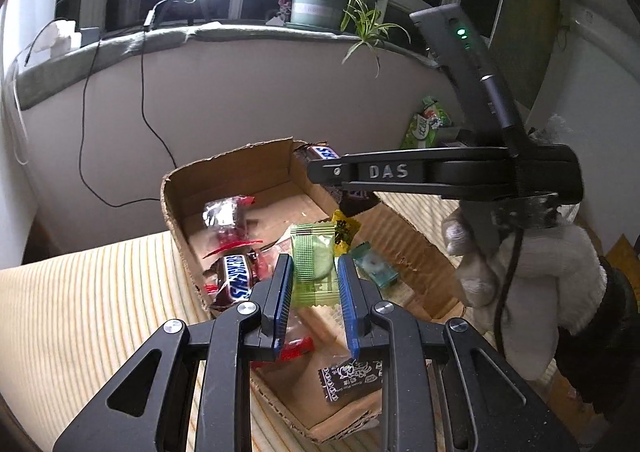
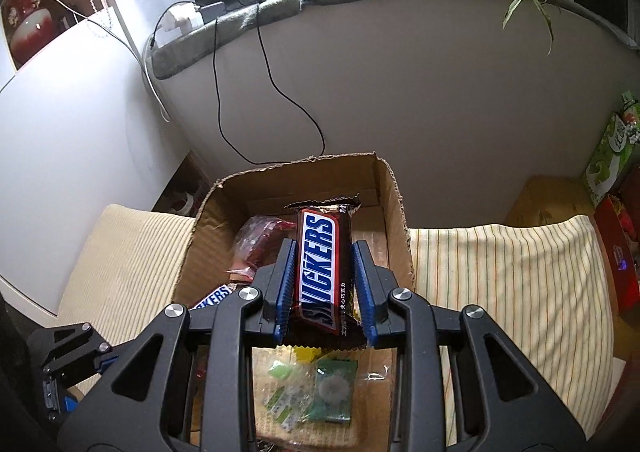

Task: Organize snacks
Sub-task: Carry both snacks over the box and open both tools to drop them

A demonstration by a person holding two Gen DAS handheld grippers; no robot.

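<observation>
**Both grippers loaded above the snack box**

The left gripper [image 1: 313,288] is positioned over the open cardboard box [image 1: 224,176]. A light green snack packet [image 1: 312,260] stands upright between its blue pads, and both pads press against the packet edges, so the tongs are pinching it. The packet is held above the box interior, clear of the contents below.

The right gripper [image 2: 324,288] is also over the cardboard box [image 2: 396,220]. Its blue pads are pressed against both long sides of a Snickers bar [image 2: 322,264], which points forward along the fingers with the label facing the camera. In the left wrist view the same gripper [image 1: 320,168] enters from the right, held by a hand in a white fuzzy glove [image 1: 520,276], with the bar end visible at its tip above the far right wall of the box.

Box contents, left wrist view:
- a second Snickers bar [image 1: 236,280] against the left wall
- red wrapped sweets [image 1: 228,220] behind it
- a yellow packet [image 1: 346,230] and a teal packet [image 1: 374,266] near the centre
- a dark patterned packet [image 1: 352,378] near the front edge

The box rests on a striped cream cloth [image 1: 92,312]. A green snack bag [image 1: 426,120] stands well apart at the right, by the wall. A potted plant [image 1: 320,4] sits on the windowsill
</observation>
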